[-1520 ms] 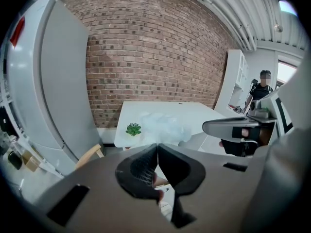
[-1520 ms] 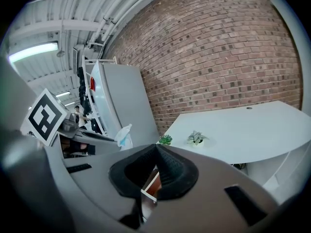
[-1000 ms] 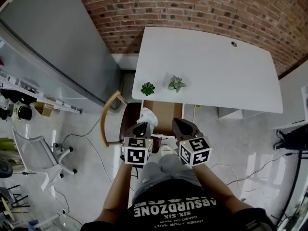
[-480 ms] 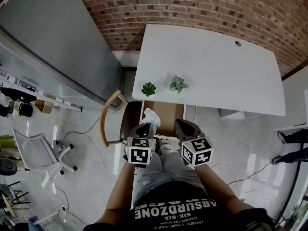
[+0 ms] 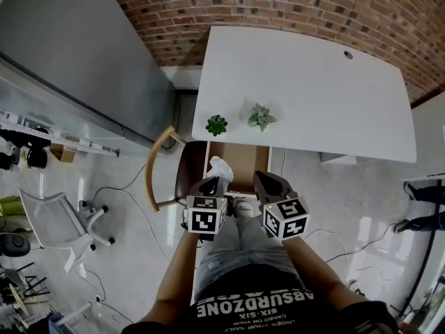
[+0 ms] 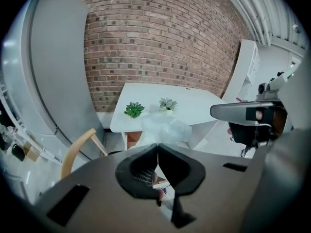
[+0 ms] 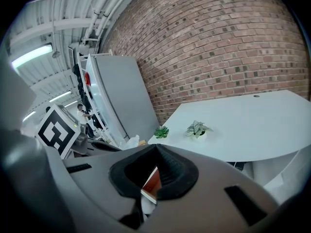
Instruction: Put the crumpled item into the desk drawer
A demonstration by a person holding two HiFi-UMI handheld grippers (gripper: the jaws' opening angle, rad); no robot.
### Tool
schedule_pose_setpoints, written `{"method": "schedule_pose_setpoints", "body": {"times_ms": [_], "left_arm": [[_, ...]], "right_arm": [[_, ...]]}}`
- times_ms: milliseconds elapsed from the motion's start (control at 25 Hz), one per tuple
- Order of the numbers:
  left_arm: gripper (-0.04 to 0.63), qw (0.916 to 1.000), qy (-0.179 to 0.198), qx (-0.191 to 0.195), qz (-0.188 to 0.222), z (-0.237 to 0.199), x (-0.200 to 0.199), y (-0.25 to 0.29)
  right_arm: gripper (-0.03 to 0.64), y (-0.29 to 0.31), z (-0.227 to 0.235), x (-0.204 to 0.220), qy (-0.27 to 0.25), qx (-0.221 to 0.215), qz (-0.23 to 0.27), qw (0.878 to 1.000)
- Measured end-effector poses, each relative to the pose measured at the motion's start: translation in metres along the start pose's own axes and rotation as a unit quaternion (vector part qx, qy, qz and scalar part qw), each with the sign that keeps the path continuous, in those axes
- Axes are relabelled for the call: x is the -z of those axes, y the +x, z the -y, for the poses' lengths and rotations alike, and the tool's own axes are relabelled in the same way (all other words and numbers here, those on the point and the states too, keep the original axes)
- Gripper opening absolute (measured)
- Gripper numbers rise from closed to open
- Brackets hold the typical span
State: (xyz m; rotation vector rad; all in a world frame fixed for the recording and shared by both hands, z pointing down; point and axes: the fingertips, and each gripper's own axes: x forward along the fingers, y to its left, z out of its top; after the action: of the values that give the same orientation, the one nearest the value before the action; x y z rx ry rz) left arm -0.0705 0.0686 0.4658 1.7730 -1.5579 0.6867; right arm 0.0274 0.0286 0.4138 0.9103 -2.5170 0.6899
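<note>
White and faintly translucent, the crumpled item (image 5: 220, 166) (thin plastic or paper, the view is too soft to say which) sits pinched at the tips of the left gripper (image 5: 211, 184), whose jaws are clamped together on its near edge while the rest of it bunches out beyond them. From the head view it hangs over the left part of the open desk drawer (image 5: 245, 160), a brown-lined tray pulled out from under the front edge of the white desk (image 5: 313, 89); whether it touches the drawer's bottom cannot be told. The right gripper (image 5: 264, 181) is just beside the left one, over the drawer's right part, with its jaws closed tip to tip and nothing caught between them. On the desk near its front edge stand two small potted succulents, a dark green one (image 5: 216, 124) and a paler one (image 5: 261, 117) to its right. A wooden chair (image 5: 154, 169) with a curved back stands left of the drawer, and a brick wall (image 5: 278, 5) runs behind the desk.
</note>
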Motion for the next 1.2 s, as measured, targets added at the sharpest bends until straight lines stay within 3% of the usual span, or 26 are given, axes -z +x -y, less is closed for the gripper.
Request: {"method": "schedule_pose_setpoints", "body": {"times_ms": [680,1200], "left_arm": [[0.01,0.9989,0.015,0.019,-0.039,-0.009,0.007,0.037],[0.009,0.9969,0.005,0.027,-0.074,-0.017,0.024,0.062]], "right_arm": [[-0.002,0.017,0.014,0.01,0.02,0.017,-0.023,0.999],[-0.002,0.035,0.019,0.01,0.021,0.015,-0.035,0.999]]}}
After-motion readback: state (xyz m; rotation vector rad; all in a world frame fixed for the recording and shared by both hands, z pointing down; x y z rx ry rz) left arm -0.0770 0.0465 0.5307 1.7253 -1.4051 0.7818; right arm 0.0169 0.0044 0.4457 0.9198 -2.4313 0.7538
